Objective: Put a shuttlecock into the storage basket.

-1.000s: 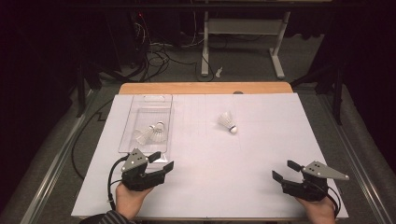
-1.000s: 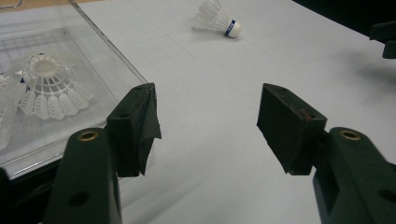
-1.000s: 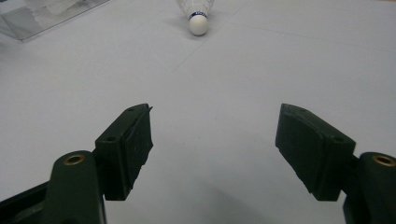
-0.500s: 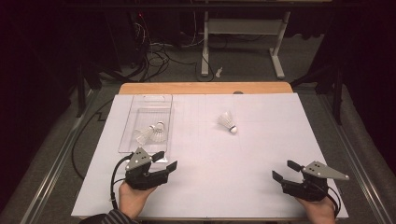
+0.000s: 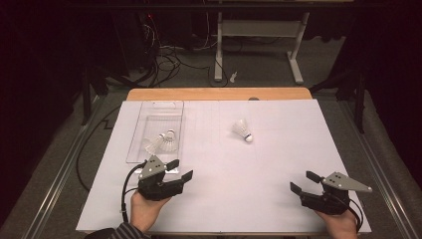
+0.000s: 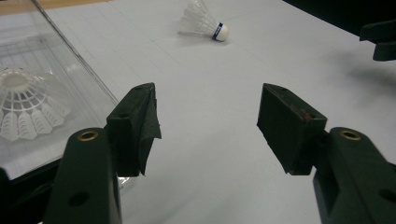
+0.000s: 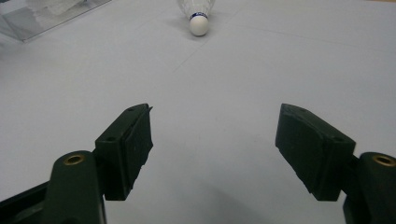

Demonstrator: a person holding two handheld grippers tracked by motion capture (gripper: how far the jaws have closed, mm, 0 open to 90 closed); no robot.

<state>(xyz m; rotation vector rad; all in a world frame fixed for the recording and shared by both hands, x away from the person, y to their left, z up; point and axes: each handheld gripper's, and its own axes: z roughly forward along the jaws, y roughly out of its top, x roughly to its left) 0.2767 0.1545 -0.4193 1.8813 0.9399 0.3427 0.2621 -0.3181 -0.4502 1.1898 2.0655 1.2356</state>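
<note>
Two white feathered shuttlecocks matter here: one lies inside the clear plastic rectangular tray (image 5: pixel 158 130) at the left of the white-covered table (image 5: pixel 224 199), and the other, a loose white shuttlecock with a blue band at its cork (image 5: pixel 242 130), lies on its side on the bare sheet near the middle, well apart from both hands. The left tongs (image 5: pixel 178 171) hover just beside the tray's near end with jaws spread wide and nothing between them; the right tongs (image 5: pixel 305 181) sit low at the near right edge, also spread and empty. The work in hand looks like fetching the loose shuttlecock for the tray, so whichever tongs go should come in low, line the jaws across the cork or the narrow neck of the skirt, and close gently, since the feathers would crush or let the light thing skid away. In the left gripper view the shuttlecock in the tray (image 6: pixel 25 105) sits close behind the tray wall. Compared with a second ago, the left hand has crept slightly forward and rightward, while the right hand and both shuttlecocks are unchanged.
</note>
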